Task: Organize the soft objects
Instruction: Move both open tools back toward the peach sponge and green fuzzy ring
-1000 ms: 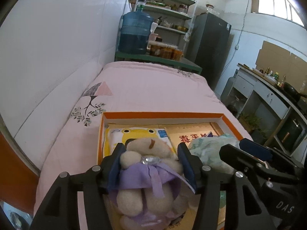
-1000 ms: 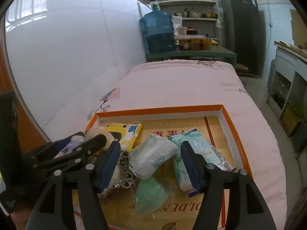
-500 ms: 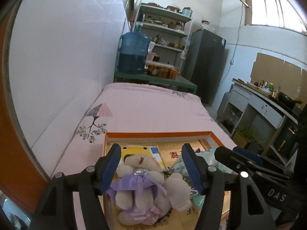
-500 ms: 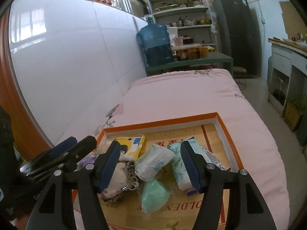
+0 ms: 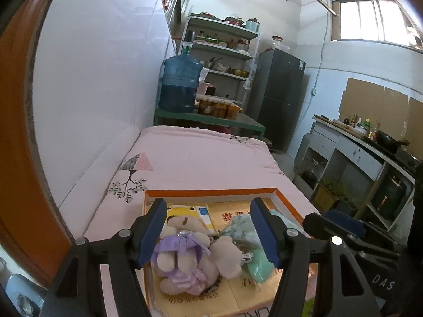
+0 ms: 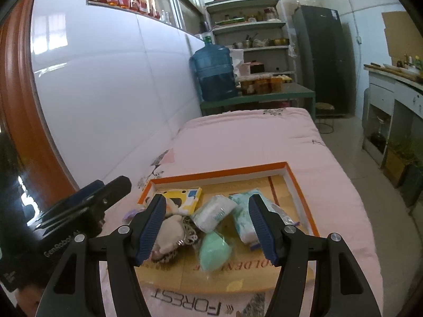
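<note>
**A:** Since your left gripper (image 5: 208, 231) stands wide with nothing pressed between its blue pads, what do you make of its view?

**B:** Its jaws have just been opening. The beige plush bear in a lilac ribbon and dress (image 5: 190, 256) lies below them, free of both pads, in the shallow orange-rimmed cardboard tray (image 5: 211, 192) on the pink quilted bedcover (image 5: 201, 163). Behind the bear's head lies the flat yellow cartoon-printed packet (image 5: 190, 211), and to its right a mint-green soft pouch (image 5: 257, 266). I'd judge you are just past setting the bear down.

**A:** And on the right wrist's view?

**B:** Your right gripper (image 6: 207, 228) is spread open too and grips nothing. Inside the tray (image 6: 298, 185) you look down on the white wrapped tissue pack (image 6: 214, 212), the pale floral-printed pack (image 6: 242, 219) beside it, the green pouch (image 6: 214, 251) nearer you, the yellow packet (image 6: 185, 198) at the far left corner and the bear (image 6: 169, 228) partly hidden by your left finger. The left gripper (image 6: 87, 203) sits off to the side, above the tray's left edge.

**A:** What does the next move call for?

**B:** Everything soft that shows is inside the tray, so the sorting looks close to finished. If anything is left, clear both grippers away, or nudge the leaning pieces flat with open jaws.
</note>
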`<move>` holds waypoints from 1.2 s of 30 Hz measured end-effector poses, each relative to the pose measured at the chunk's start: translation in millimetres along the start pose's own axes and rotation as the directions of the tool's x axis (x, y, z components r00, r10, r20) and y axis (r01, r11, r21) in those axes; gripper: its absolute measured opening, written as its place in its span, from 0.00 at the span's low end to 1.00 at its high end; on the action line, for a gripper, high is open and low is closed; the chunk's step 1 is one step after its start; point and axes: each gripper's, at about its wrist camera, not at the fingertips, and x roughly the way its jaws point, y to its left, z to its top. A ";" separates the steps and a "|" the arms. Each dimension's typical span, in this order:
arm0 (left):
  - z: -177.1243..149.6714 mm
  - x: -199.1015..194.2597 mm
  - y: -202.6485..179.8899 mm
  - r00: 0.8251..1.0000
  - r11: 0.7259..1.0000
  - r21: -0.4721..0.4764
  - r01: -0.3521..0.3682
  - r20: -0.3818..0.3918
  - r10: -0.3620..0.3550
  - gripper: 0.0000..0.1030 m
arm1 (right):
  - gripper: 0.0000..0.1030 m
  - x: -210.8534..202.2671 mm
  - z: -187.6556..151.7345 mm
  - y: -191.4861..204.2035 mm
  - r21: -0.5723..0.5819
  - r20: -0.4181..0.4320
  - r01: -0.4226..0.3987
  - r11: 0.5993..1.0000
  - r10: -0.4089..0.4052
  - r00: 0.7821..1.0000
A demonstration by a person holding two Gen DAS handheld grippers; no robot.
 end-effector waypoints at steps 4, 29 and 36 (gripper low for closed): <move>-4.9 -14.1 -3.9 1.000 1.000 0.004 0.006 -0.003 -0.006 0.63 | 0.65 -15.7 -5.8 -2.0 0.012 -0.006 0.006 1.000 -0.005 1.000; -63.0 -98.3 -20.5 0.998 0.998 0.033 0.051 -0.043 -0.049 0.63 | 0.65 -110.9 -56.3 19.9 0.006 -0.032 0.022 1.000 -0.021 0.999; -75.0 -113.7 -24.7 0.997 0.997 0.057 0.057 -0.047 -0.054 0.63 | 0.65 -123.3 -65.0 21.9 0.000 -0.041 0.030 1.000 -0.030 0.999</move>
